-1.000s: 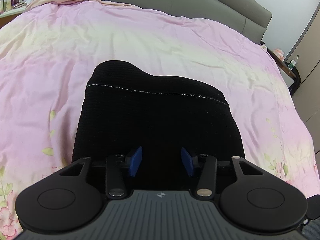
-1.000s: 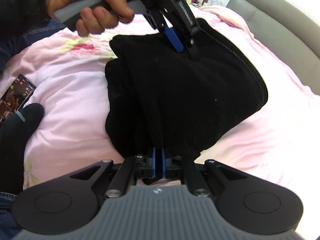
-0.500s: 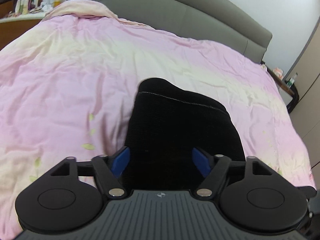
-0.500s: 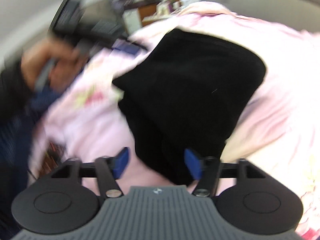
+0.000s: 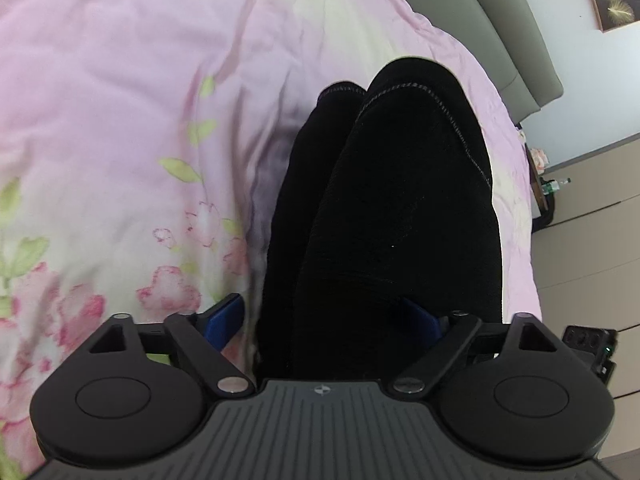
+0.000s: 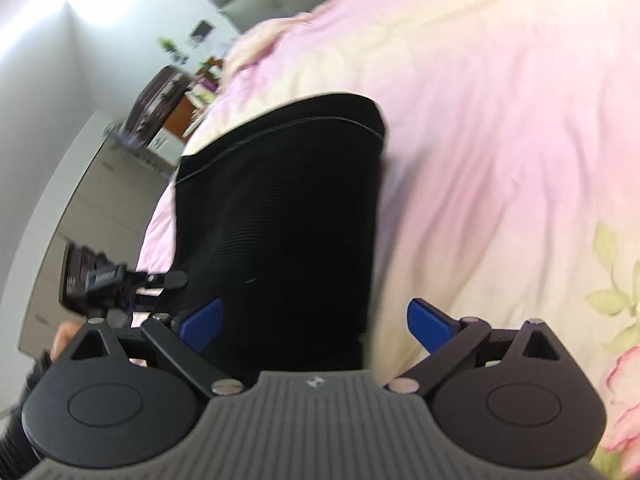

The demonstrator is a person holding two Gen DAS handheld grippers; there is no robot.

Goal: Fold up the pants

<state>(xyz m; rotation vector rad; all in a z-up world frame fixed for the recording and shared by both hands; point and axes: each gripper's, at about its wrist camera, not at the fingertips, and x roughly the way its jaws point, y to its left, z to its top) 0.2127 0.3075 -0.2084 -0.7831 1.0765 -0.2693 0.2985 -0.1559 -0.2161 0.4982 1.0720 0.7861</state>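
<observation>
The black pants (image 5: 400, 208) lie folded into a thick stack on the pink floral duvet (image 5: 120, 100); light stitching lines the far edges. My left gripper (image 5: 326, 320) is open, its blue pads wide apart on either side of the stack's near end. In the right wrist view the pants (image 6: 288, 216) lie the same way, and my right gripper (image 6: 316, 320) is open with its pads astride the near end. The left gripper's body (image 6: 104, 280) shows at the left there, held by a hand.
A grey padded headboard (image 5: 512, 28) runs behind the bed. A bedside table with bottles (image 5: 548, 188) stands at the right. A cluttered dresser (image 6: 172, 92) stands beyond the bed's other side. Wardrobe doors (image 5: 592, 240) are close on the right.
Both grippers have opened wide and let go of the pants. The right one was shut on the fabric one second ago. Both cameras have swung and tilted close over the folded stack.
</observation>
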